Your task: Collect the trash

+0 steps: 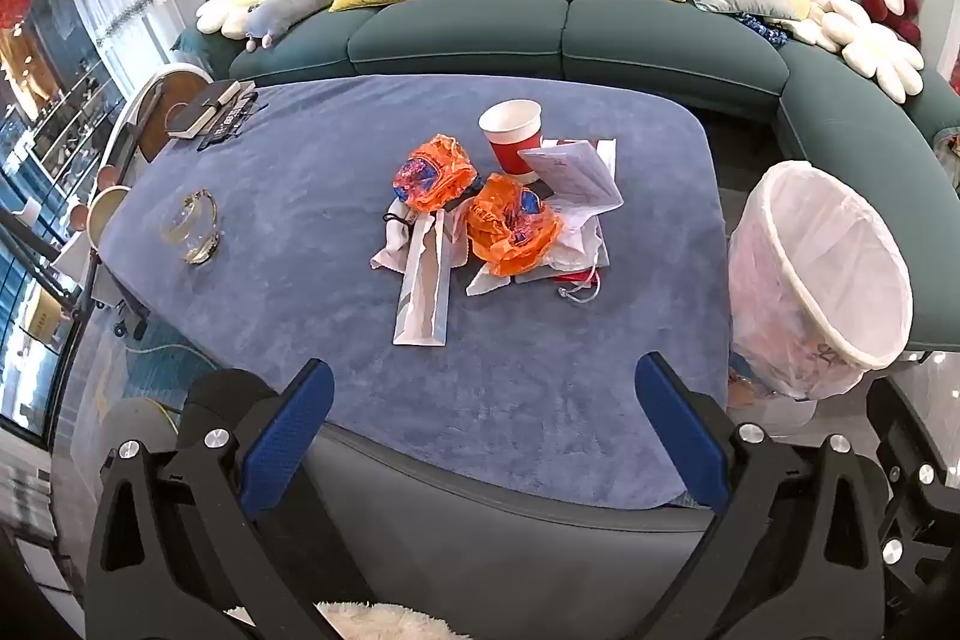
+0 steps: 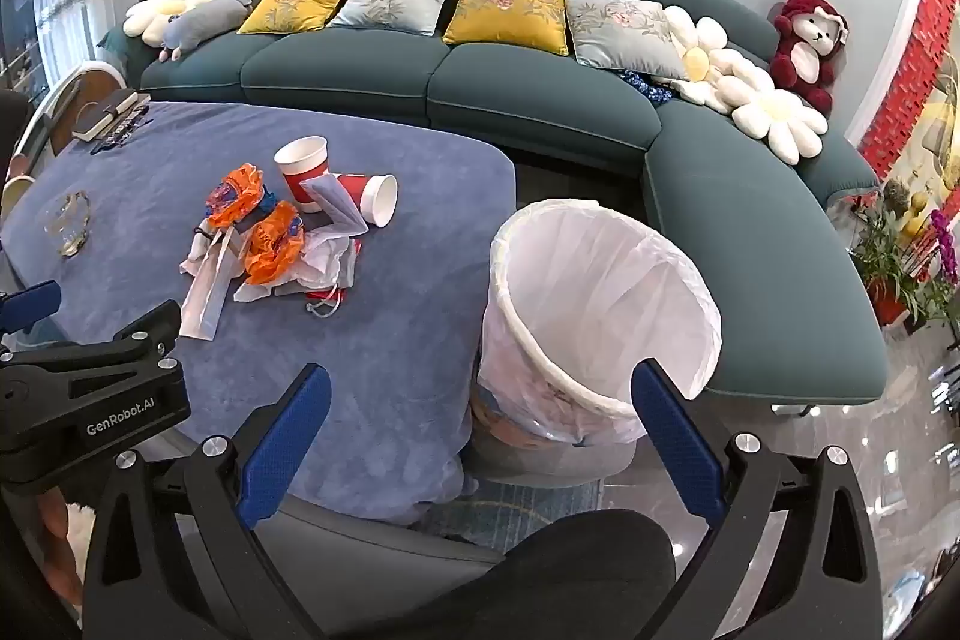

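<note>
Hovering with both claws released, trash heaped mid-table.
Left wrist view: left gripper [image 1: 483, 436] spread wide over bare blue cloth [image 1: 288, 292]; trash pile [image 1: 498, 220] sits ahead, glass bowl [image 1: 192, 226] well apart leftward. Right wrist view: right gripper [image 2: 480, 436] gapes, empty, at the table's right edge, lined bin [image 2: 600, 304] just beyond; sofa [image 2: 540, 100] behind.
</note>
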`<state>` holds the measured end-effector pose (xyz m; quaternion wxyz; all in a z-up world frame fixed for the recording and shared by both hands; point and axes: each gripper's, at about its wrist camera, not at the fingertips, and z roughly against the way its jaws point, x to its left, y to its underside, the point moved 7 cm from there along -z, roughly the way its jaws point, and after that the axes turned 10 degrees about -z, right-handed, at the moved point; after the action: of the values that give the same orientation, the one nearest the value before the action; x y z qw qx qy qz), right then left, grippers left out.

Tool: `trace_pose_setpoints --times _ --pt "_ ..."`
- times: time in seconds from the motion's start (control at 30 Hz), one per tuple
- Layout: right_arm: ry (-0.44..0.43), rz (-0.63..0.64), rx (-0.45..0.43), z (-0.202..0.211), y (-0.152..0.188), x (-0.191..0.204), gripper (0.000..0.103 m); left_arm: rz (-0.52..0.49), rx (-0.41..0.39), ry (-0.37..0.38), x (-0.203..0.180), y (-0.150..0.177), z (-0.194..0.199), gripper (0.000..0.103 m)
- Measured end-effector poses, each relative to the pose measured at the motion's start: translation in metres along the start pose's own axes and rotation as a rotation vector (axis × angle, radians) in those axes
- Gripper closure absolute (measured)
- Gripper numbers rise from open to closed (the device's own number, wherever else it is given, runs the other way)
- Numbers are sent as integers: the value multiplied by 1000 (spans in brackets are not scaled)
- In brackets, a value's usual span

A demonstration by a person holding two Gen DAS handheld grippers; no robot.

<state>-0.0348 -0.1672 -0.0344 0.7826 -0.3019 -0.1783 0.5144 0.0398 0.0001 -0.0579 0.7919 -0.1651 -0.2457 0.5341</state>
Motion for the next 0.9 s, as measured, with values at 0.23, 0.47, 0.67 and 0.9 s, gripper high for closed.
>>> trace_pose_setpoints --times 0.23,0.47,0.67,0.9 --pt "1 -6 -1 2 -1 -1 7 -10 -3 4 -3 -3 4 7" --pt "11 -6 4 3 -4 -4 7 -17 -9 13 -7 -3 7 7" --pt "10 -9 2 3 -3 -4 7 -16 -13 12 -9 -3 8 7" --pt "9 -12 1 3 -4 -5 7 -17 -14 11 -11 -3 9 7"
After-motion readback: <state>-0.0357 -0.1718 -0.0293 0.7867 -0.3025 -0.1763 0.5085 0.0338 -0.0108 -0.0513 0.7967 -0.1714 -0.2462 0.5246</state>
